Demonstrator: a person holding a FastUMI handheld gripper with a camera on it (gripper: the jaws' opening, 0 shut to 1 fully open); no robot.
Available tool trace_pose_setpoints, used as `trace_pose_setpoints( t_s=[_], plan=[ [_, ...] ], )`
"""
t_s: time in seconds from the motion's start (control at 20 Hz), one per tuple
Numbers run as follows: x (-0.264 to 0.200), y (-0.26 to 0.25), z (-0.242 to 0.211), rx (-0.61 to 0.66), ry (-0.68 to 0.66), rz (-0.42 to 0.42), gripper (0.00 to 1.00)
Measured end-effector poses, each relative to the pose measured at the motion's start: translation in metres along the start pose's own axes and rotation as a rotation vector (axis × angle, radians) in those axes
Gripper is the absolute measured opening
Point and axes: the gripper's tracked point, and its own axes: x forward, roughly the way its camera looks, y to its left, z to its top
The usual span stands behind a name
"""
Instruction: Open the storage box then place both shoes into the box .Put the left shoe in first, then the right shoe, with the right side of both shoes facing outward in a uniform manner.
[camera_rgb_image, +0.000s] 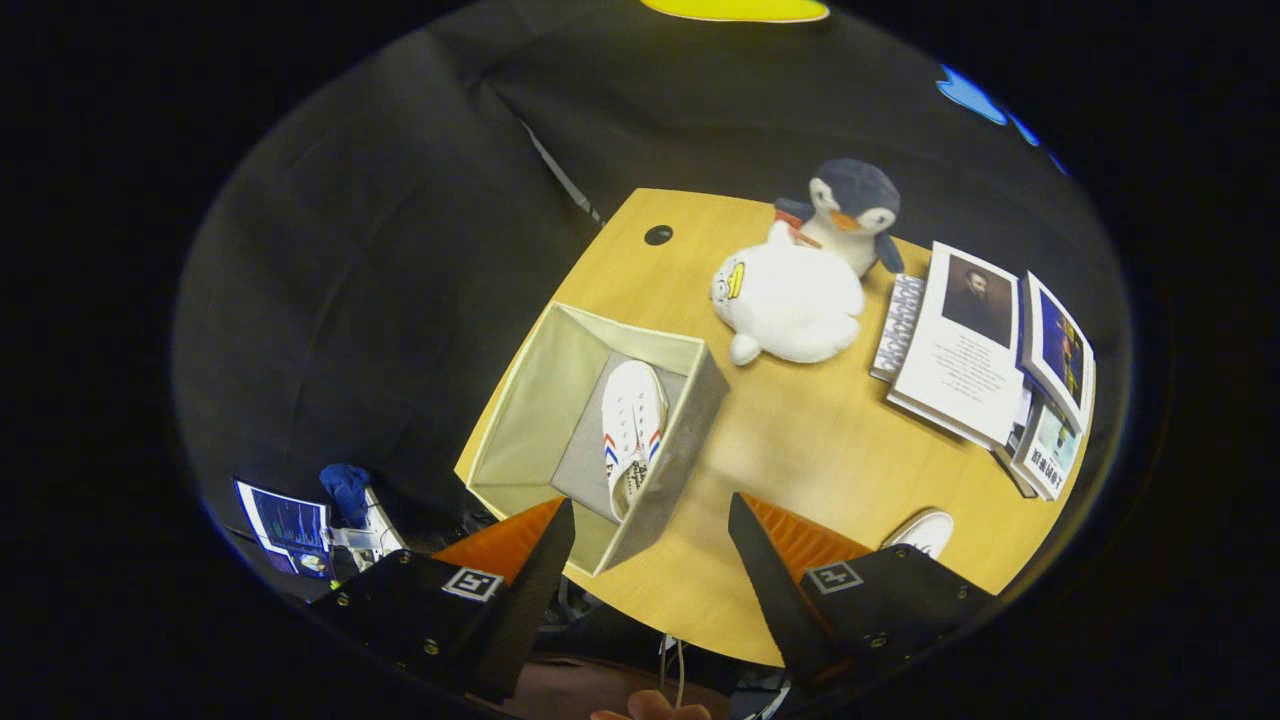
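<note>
The storage box (520, 400), grey fabric with a pale lining, stands open on the wooden table (800, 440), just ahead of my fingers. One white shoe (632, 425) with red and blue side stripes lies inside it against the right wall. The toe of the second white shoe (925, 530) peeks out on the table behind my right finger. My gripper (650, 525) hovers high above the table's near edge, open, with nothing between its fingers; the box's near corner lies below the gap.
A white plush (790, 300) and a penguin plush (850, 215) sit beyond the box. Stacked books and magazines (975, 350) lie at the table's right. A screen (285, 525) glows below left, off the table. A person's fingertip (650, 710) shows beneath the gripper.
</note>
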Motion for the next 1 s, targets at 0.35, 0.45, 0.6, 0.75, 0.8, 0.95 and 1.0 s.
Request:
trace_pose_setpoints(
  t_s=[0.35,0.45,0.6,0.75,0.8,0.95,1.0],
  plan=[
    [-0.026,-0.07,-0.043,0.113,-0.022,-0.052,0.95],
    [-0.032,-0.086,-0.052,0.14,-0.03,-0.062,0.95],
    [-0.037,-0.114,-0.065,0.186,-0.046,-0.088,0.95],
    [-0.04,-0.138,-0.08,0.238,-0.051,-0.106,0.95],
    [-0.04,-0.145,-0.087,0.257,-0.049,-0.111,0.95],
    [-0.039,-0.167,-0.104,0.294,-0.04,-0.135,0.95],
    [-0.039,-0.175,-0.111,0.304,-0.035,-0.146,0.95]
  ],
)
